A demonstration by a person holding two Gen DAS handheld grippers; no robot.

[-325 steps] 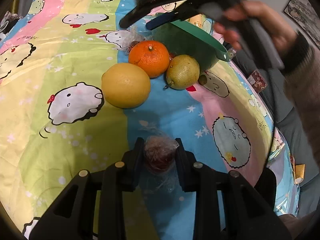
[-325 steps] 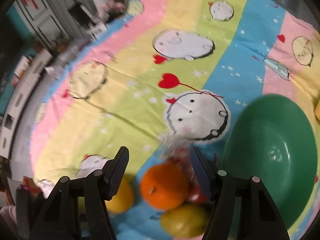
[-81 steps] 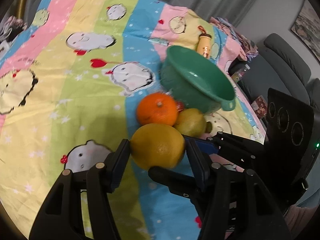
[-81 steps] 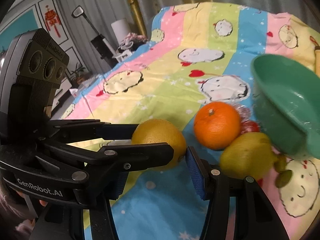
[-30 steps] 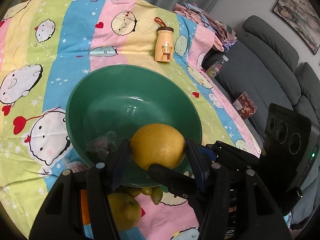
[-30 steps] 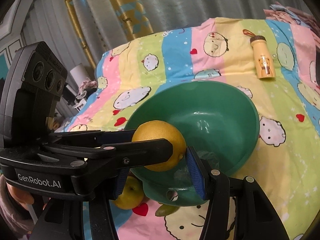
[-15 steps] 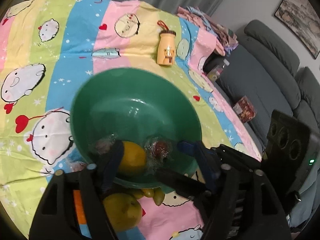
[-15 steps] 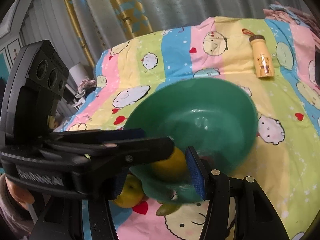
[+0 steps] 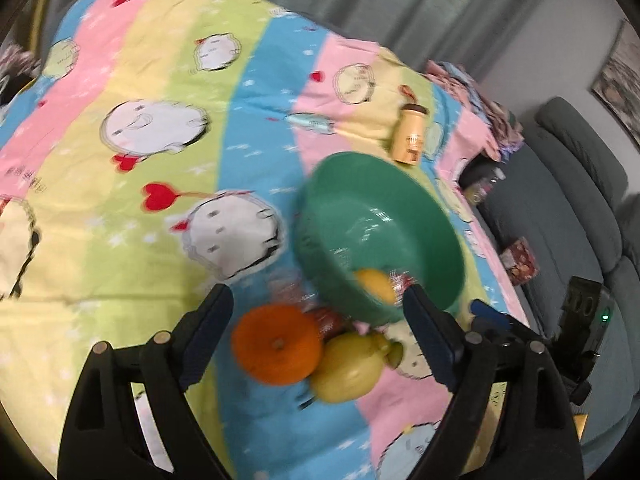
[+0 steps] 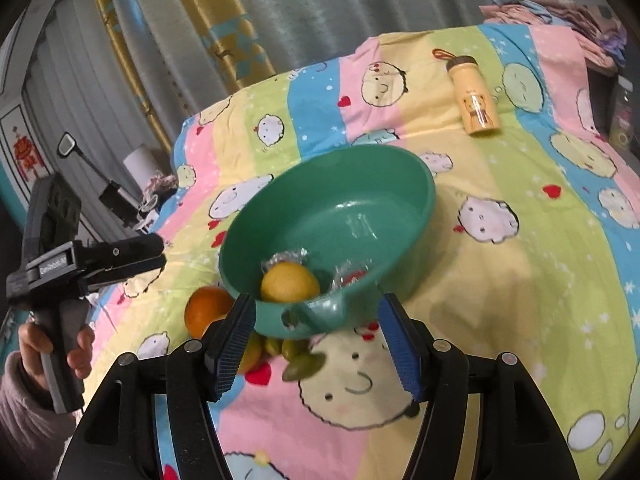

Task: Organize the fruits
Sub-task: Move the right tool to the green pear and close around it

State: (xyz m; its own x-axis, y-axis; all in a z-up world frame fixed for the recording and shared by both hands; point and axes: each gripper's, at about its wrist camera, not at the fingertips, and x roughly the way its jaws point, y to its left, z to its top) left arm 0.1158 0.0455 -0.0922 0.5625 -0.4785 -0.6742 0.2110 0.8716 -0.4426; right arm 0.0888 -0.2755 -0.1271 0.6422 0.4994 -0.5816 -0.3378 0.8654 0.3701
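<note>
A green bowl (image 9: 340, 204) (image 10: 400, 184) stands on the cartoon bedsheet. A yellow lemon (image 9: 376, 286) (image 10: 289, 281) lies inside it beside plastic-wrapped red fruits (image 10: 352, 276). An orange (image 9: 278, 350) (image 10: 206, 310) and a yellow-green pear (image 9: 348, 370) lie on the sheet just in front of the bowl, with small green fruits (image 10: 300, 364) next to them. My left gripper (image 9: 318, 340) is open and empty, pulled back above the orange and pear. My right gripper (image 10: 314, 344) is open and empty, in front of the bowl's handle.
A yellow bear-print bottle (image 9: 410, 138) (image 10: 474, 96) lies on the sheet beyond the bowl. A grey sofa (image 9: 580, 200) stands to the right of the bed. Curtains hang behind. Folded clothes (image 10: 560, 12) sit at the far right corner.
My left gripper let the lemon go into the bowl, opened wide and drew back to the left. The lemon now rests in the bowl. My right gripper has drawn back a little from the bowl.
</note>
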